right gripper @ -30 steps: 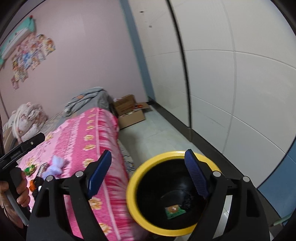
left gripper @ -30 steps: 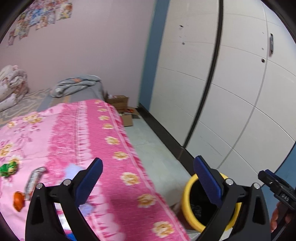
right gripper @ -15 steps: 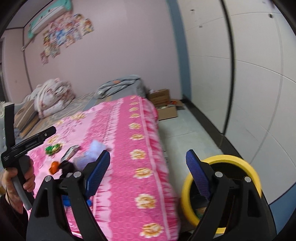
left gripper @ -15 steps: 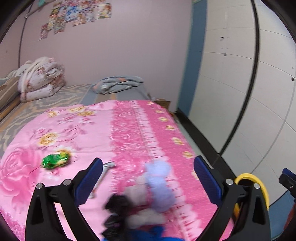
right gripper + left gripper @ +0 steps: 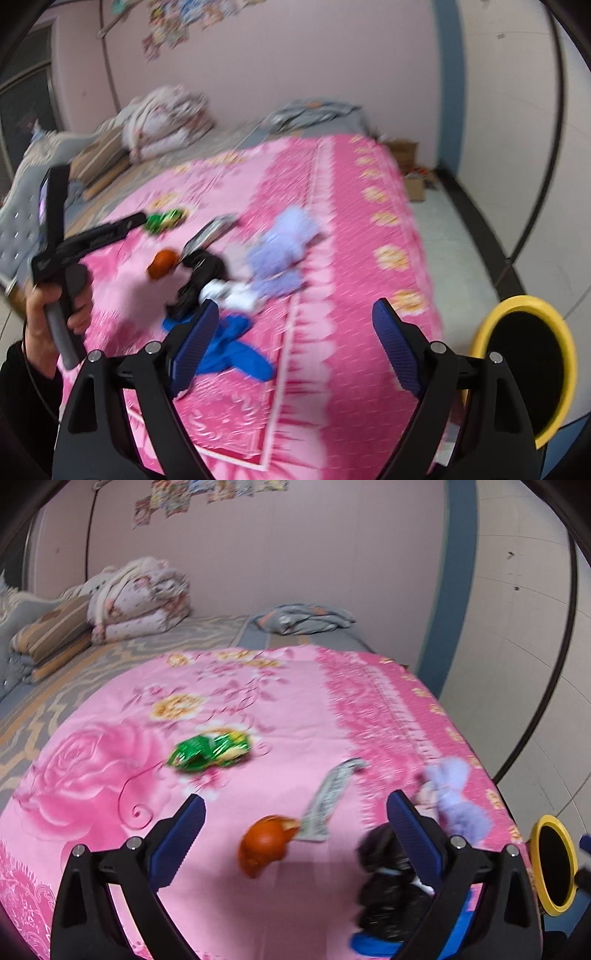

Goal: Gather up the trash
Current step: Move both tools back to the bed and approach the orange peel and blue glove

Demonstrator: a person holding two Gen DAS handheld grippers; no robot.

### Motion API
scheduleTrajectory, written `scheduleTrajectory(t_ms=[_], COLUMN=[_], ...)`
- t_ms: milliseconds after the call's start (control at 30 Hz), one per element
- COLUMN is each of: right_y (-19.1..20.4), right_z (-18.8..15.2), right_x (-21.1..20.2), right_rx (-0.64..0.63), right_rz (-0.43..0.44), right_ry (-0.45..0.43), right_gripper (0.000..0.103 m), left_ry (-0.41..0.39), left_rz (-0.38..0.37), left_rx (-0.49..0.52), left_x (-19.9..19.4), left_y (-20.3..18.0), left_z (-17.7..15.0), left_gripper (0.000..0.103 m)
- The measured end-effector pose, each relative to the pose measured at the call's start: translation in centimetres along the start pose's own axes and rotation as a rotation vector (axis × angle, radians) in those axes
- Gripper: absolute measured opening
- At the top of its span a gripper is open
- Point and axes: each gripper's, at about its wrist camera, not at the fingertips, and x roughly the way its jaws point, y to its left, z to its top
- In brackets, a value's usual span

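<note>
On the pink floral bedspread (image 5: pixel 110 775) lie a green snack wrapper (image 5: pixel 208 751), a silvery wrapper strip (image 5: pixel 328 801) and an orange peel-like piece (image 5: pixel 264 847). My left gripper (image 5: pixel 295 842) hangs open above the bed with the orange piece showing between its blue fingers, untouched. My right gripper (image 5: pixel 291 343) is open over the bed's near edge, nothing in it. The right wrist view also has the green wrapper (image 5: pixel 164 219), the orange piece (image 5: pixel 162 264), and the left gripper in a person's hand (image 5: pixel 55 306). A yellow-rimmed black bin (image 5: pixel 532 365) stands on the floor to the right.
Clothes lie near the trash: a lilac piece (image 5: pixel 280 251), black (image 5: pixel 201 280), white (image 5: pixel 236 293) and blue (image 5: pixel 229 350) items. Folded quilts (image 5: pixel 136 598) and a grey bundle (image 5: pixel 303 618) sit at the far end. Cardboard boxes (image 5: pixel 406 162) stand on the tiled floor by the wall.
Both views have swung left from the bin and floor onto the bed. The trash and clothes now fill the middle; the bin has slid to the right edge. Both grippers stay open.
</note>
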Motion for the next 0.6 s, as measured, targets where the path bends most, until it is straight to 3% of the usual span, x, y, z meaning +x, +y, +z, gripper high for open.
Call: scheduleTrajectory(t_ms=[267,600], right_y=[4.6,6.5], right_z=[-1.5,-2.8], right_x=[5.9,10.5], right_rx=[-0.06,-0.079], right_rz=[0.073,0.088], right_ry=[0.127,0.234], right_gripper=[0.081,0.081], left_ry=[0.075,0.121], left_rz=[0.025,-0.011], left_rx=[-0.075,-0.055], left_x=[3.5,6.4], left_y=[3.9,3.8], left_z=[-2.0,-3.2], left_gripper=[0.095,0.095])
